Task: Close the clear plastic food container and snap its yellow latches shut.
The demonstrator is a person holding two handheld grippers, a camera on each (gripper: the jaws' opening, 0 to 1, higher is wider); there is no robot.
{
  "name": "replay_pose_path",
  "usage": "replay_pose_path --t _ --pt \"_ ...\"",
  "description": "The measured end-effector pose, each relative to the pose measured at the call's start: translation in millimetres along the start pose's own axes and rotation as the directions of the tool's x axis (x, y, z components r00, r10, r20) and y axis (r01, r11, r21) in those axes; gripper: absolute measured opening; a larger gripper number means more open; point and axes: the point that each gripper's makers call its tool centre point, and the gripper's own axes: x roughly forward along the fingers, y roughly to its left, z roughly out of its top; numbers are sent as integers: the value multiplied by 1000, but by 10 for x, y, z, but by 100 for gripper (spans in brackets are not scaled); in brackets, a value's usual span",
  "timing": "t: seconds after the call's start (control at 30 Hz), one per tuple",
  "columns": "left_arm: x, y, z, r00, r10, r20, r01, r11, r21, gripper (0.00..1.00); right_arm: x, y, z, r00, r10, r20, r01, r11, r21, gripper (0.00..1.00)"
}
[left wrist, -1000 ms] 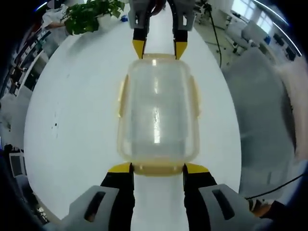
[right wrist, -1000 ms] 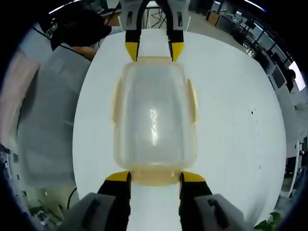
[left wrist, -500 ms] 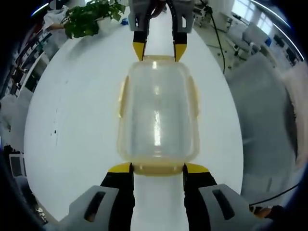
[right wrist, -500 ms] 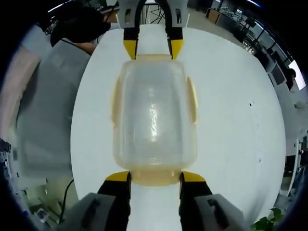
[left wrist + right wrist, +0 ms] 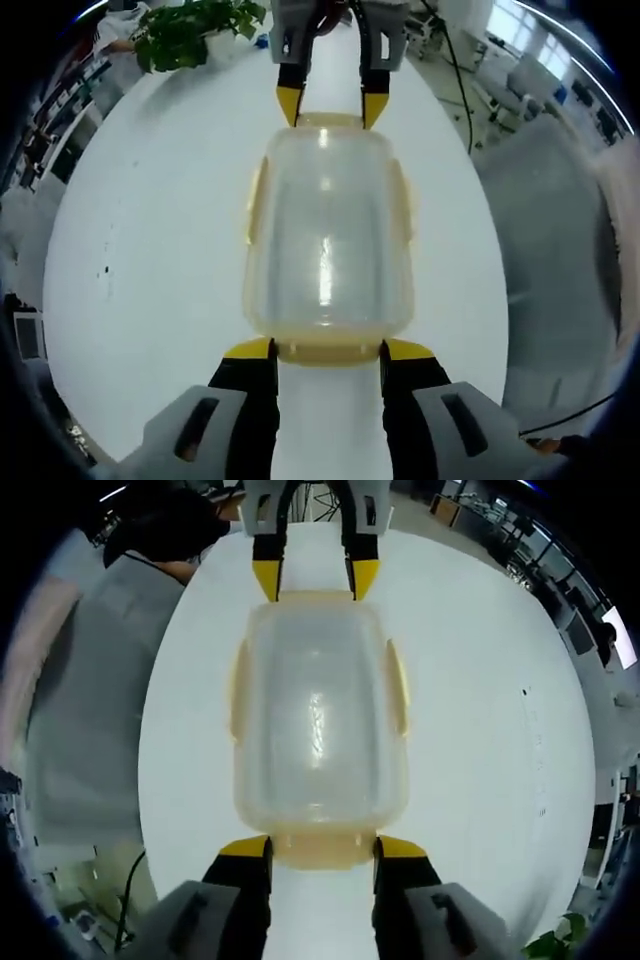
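Office/lab: white table (image 5: 150, 260), potted plant (image 5: 190, 30), desks w/ monitors (image 5: 560, 610) behind.

Hard to tell whether the yellow end latch (image 5: 328, 351) of the clear container (image 5: 327, 235) is snapped down, lodged between the left gripper (image 5: 328, 349) tips; the same for the near latch (image 5: 322, 847) by the right gripper (image 5: 322, 846); potted plant (image 5: 190, 28) cut off at the edge.
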Motion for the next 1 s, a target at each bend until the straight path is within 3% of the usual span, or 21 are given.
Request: replay_pose_path --t 0.3,0.47,0.67,0.87,1.0 --pt "60 1 -77 1000 4 -20 -4 1000 -19 38 -10 -32 39 1000 -18 24 18 1000 14 37" --pt "45 -5 -133 999 3 -33 -6 996 -88 38 -31 -44 24 998 -34 52 31 998 50 37" --pt "-3 -1 -241 999 11 -52 -16 995 -102 45 -90 -53 -20 996 -52 67 47 996 78 37" --pt "-103 21 -217 1000 28 -8 -29 985 -170 45 -154 -50 -31 994 -61 86 50 991 125 37" --pt "-137 51 -223 998 66 -8 -67 980 -189 45 -206 -94 -13 990 -96 105 77 983 167 37"
